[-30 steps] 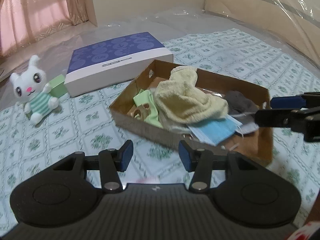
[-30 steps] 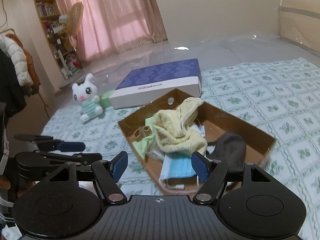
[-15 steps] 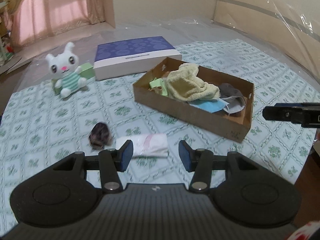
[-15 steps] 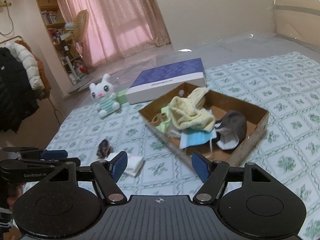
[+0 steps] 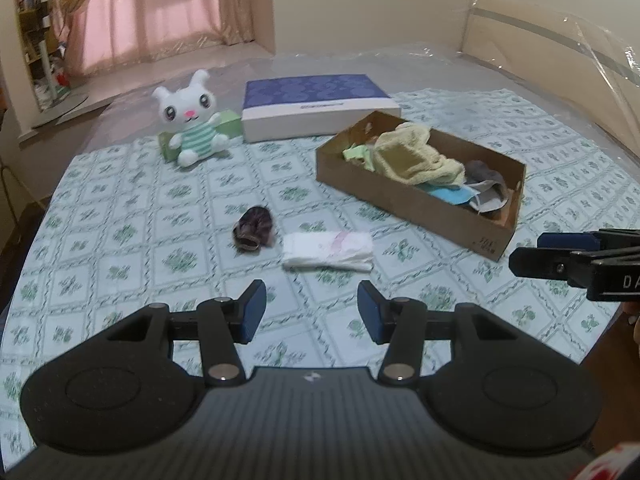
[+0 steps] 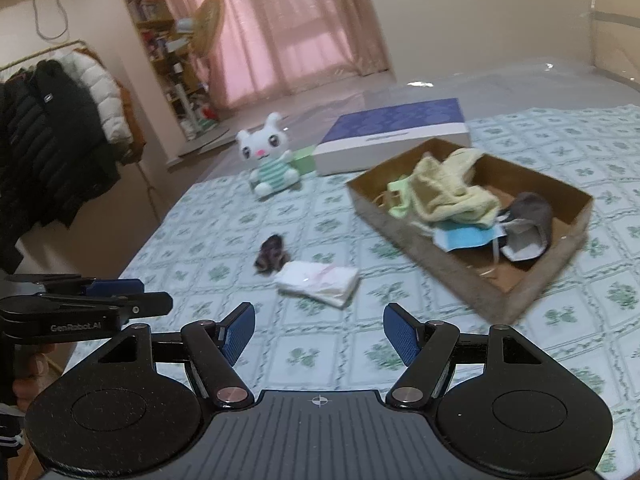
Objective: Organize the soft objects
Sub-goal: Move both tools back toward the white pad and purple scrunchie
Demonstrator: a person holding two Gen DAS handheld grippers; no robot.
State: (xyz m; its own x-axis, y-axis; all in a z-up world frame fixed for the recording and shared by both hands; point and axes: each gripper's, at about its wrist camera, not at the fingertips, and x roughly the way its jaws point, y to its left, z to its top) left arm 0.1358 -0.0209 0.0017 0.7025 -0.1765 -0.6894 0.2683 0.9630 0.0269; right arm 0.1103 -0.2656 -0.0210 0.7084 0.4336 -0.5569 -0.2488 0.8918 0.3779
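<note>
Dim pink daylight is being filtered through the curtains (image 5: pixel 160 12); edges are being bent, and the box (image 6: pixel 472 216) is being blurred.

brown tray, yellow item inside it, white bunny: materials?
Brown tray: looks like plain cardboard, matte, with raw cut edges. Yellow item: likely terry cloth, nubby and slumped in folds. White bunny: plush fabric, soft matte pile, probably stuffed.
</note>
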